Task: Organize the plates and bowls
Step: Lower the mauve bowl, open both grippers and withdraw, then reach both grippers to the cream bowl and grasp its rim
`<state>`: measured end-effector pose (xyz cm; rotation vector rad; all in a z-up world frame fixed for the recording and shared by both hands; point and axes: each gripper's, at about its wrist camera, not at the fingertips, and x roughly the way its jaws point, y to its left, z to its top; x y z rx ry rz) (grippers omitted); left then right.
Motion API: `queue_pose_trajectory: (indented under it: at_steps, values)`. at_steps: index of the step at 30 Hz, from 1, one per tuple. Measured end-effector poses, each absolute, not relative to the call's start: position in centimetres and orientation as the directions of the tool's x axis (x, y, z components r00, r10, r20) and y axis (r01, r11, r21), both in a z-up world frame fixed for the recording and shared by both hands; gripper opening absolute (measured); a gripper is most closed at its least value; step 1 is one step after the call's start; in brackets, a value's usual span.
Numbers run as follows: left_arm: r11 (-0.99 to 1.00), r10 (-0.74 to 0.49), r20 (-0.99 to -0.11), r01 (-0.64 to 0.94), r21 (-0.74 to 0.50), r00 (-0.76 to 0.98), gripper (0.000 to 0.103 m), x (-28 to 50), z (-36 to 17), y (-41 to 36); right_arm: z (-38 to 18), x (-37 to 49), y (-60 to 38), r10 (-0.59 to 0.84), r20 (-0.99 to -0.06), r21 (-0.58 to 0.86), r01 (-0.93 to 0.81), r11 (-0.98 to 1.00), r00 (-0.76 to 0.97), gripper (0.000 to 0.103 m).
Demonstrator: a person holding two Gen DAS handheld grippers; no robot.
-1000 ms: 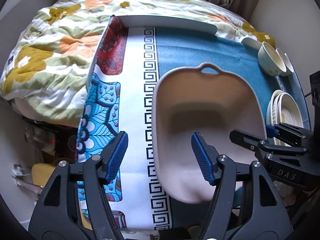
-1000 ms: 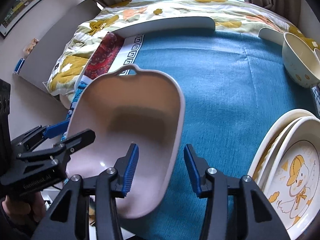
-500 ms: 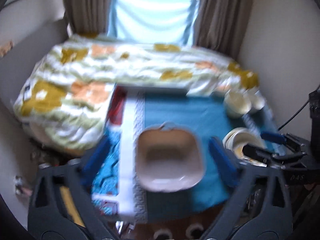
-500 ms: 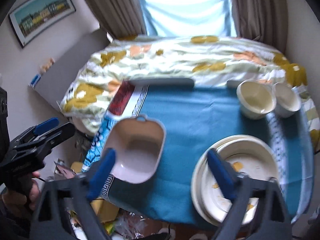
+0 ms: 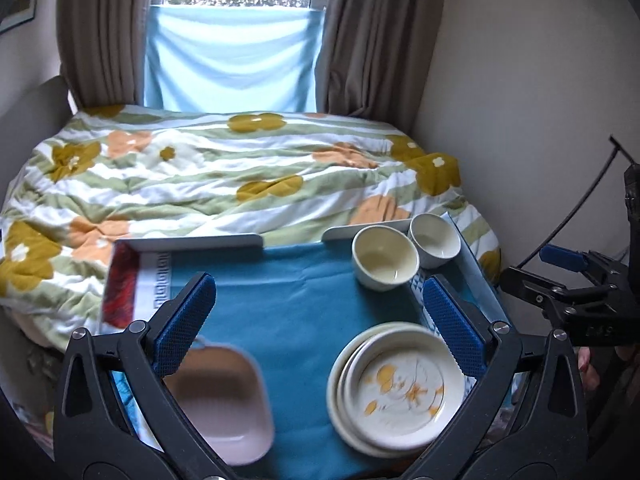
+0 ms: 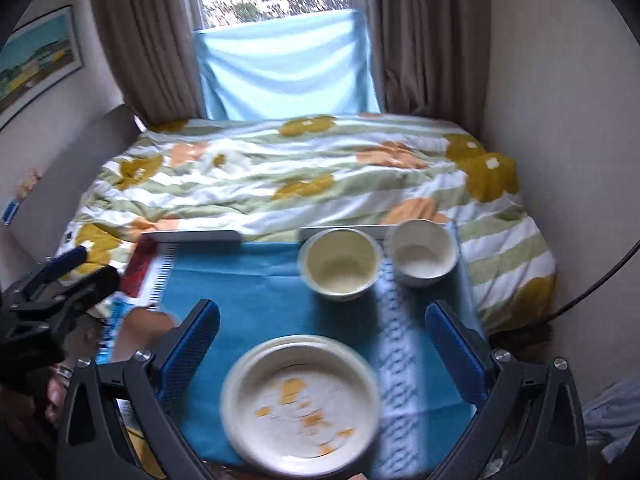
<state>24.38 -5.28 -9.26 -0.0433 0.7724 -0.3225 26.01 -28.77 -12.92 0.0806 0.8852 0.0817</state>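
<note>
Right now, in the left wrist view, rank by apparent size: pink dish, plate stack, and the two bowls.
1. Plate stack, largest.
2. Pink dish, partly hidden behind a finger and nearer the camera, so unsure.
3. Left bowl.
4. Right bowl, slightly smaller but farther, nearly alike.

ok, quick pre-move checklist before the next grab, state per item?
1. Left claw empty, blue pads wide apart: ok.
2. Right claw jaws opening, nothing between the pads: ok.
3. Pink dish set down on the blue cloth, free of both claws: ok.
4. Plate stack nested and flat on the cloth: ok, though the pictures are blurred.
5. Two bowls upright, side by side at the far right of the cloth; touching each other: cannot tell.
6. Near edge of the plate stack fully supported: cannot tell, it sits at the frame edge.
</note>
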Motion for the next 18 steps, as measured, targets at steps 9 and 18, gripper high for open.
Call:
queue_pose_trajectory:
  at_steps: [9,18]
  values:
    - [0.955,-0.286,-0.797,0.222,-0.195,0.531,0.103,34.4,-16.3,-13.8,-21.0,34.1,-36.3,0.247,-0.838,0.275,-0.014,0.961,0.486,0.097]
    - [0.965,-0.247,-0.902,0.172,-0.197,0.353,0.074,41.0,-25.6,-17.5,-28.3,40.4,-37.3,0.405,-0.847,0.431,0.0,0.902,0.344,0.056]
